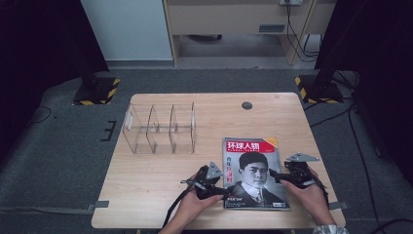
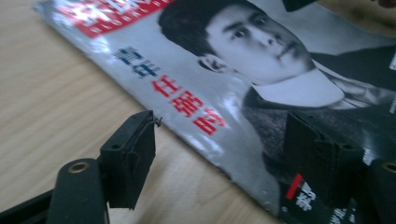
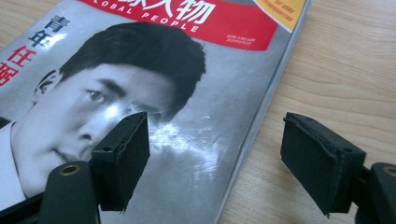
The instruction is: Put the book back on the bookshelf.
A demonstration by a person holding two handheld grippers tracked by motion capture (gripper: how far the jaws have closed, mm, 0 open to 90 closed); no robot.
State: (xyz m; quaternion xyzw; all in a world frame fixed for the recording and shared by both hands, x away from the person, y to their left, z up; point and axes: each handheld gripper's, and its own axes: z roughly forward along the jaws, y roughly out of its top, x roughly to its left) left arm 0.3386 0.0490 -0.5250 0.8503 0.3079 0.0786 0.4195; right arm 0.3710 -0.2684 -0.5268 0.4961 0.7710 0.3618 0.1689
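Two hand-held grippers flank a magazine point(image 1: 254, 173) lying flat near the front right of a wooden table point(image 1: 160, 195).

The left gripper point(image 2: 219, 158) has its jaws spread wide astride the cover's left edge, gripping nothing. The right gripper point(image 3: 215, 158) is equally wide, straddling the right edge, empty. A clear divided organizer point(image 1: 160, 127) stands well apart, toward the back left.

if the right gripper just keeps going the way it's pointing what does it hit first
Most likely the magazine: the right gripper is open, its fingers straddling the magazine's right edge, with the table beside it. Depth is unclear.
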